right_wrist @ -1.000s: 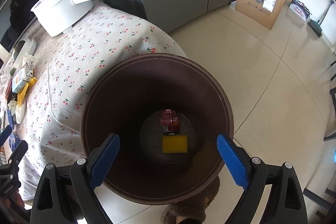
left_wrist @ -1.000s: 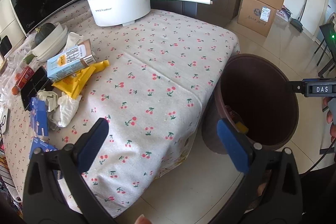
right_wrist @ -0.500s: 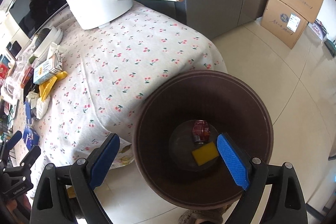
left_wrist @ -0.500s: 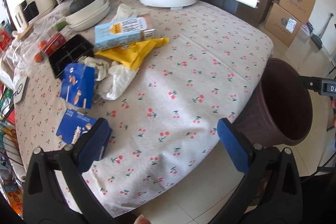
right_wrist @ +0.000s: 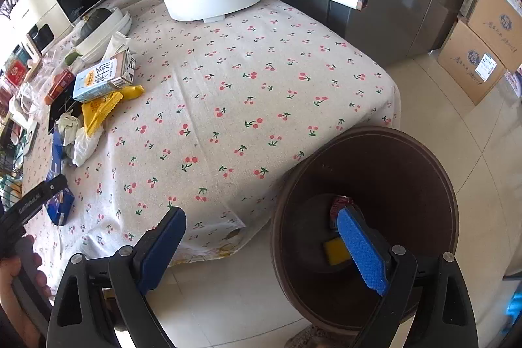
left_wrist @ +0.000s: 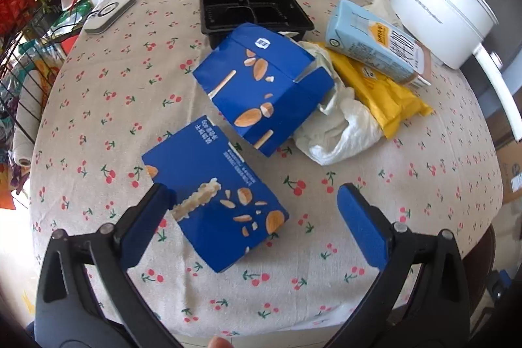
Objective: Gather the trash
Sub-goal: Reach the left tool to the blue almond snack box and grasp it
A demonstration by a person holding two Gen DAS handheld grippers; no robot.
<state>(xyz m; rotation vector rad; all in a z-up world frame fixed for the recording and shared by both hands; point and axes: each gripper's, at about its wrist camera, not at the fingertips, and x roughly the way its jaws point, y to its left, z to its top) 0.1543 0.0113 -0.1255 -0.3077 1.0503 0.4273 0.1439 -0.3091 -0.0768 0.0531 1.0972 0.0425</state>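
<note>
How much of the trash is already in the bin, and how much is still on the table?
Done: a red can and a yellow piece lie in the brown bin. In hand: nothing; the left gripper is open around a blue snack box; the right gripper is open. Left: another blue box, the milk carton, yellow wrapper, white bag and black tray.

The left gripper (left_wrist: 257,220) hangs over the cherry cloth (left_wrist: 107,93), jaws wide, a blue box (left_wrist: 215,198) lying between them. A second blue box (left_wrist: 264,87) sits just beyond, against a white bag (left_wrist: 339,132), a yellow packet (left_wrist: 385,93) and a carton (left_wrist: 375,51).
</note>
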